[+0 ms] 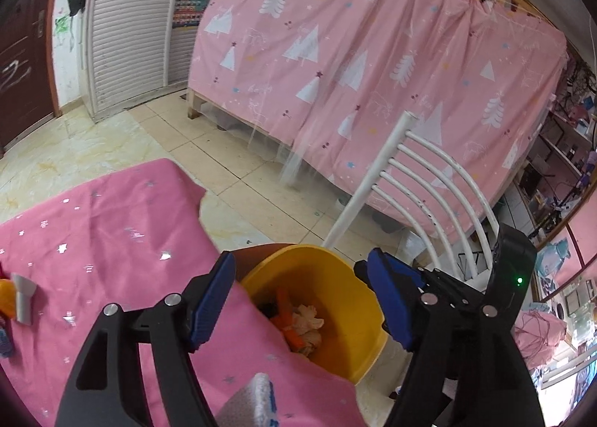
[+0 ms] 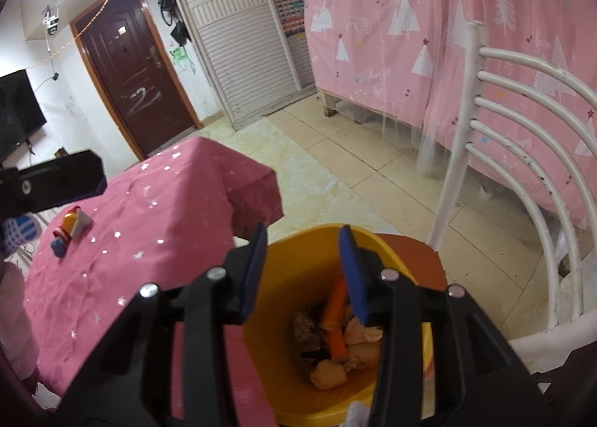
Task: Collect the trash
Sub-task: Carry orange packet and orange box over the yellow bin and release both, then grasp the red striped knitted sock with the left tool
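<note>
Counter [image 2: 130,240] with pink cloth touches the yellow bin [image 2: 298,251], where trash [image 2: 335,345] already lies. Left claw [image 1: 302,300] stands wide open and empty; right claw [image 2: 304,270] is partly open, empty too. Both hang above the bin, so a careless knock could tip it.

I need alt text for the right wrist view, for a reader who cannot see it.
The right gripper hangs open and empty over a yellow plastic bin holding crumpled paper and an orange stick. Left lies a pink star-print tablecloth; right, a white metal chair.
</note>
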Available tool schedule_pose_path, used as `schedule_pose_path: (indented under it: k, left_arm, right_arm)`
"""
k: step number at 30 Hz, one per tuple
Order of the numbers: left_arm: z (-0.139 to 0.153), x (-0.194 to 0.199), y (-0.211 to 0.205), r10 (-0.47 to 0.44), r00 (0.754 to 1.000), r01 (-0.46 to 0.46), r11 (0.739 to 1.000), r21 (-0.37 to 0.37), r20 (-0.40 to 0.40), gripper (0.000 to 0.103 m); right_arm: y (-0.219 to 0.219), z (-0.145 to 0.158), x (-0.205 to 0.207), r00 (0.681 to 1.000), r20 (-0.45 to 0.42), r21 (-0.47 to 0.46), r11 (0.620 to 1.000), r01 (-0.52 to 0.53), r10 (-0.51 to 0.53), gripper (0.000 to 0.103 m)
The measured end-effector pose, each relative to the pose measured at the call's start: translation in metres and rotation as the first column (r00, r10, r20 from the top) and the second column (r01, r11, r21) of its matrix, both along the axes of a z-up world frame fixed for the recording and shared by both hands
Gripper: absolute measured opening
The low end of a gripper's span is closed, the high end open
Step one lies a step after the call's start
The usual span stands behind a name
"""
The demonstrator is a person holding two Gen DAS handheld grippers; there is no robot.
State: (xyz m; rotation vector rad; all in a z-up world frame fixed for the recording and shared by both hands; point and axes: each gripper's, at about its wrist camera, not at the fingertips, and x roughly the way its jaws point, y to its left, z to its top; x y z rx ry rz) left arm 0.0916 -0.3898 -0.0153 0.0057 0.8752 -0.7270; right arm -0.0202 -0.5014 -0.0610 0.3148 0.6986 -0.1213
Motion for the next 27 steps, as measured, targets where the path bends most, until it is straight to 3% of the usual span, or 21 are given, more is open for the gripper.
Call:
schedule_pose_path:
  k: [17,24,27]
  left_arm:
    - [0.018,0.037,0.124,0.2,0.979,-0.2,0.98,0.002,0.031,0.066]
    - [0.025,0.046,0.179,0.285,0.957,-0.284,0.959,-0.013,0.052,0.067]
    - [0.025,0.054,0.207,0.347,0.935,-0.349,0.937,0.012,0.065,0.067]
  right_arm:
    - [0.118,0.031,0.064,0.976,0.002,-0.077,0.974,-0.215,0.216,0.041]
    - [0.168,0.039,0.086,0.954,-0.01,-0.093,0.95,-0.298,0.299,0.042]
    - [0.184,0.042,0.094,0.944,-0.014,-0.093,0.939,-0.33,0.33,0.042]
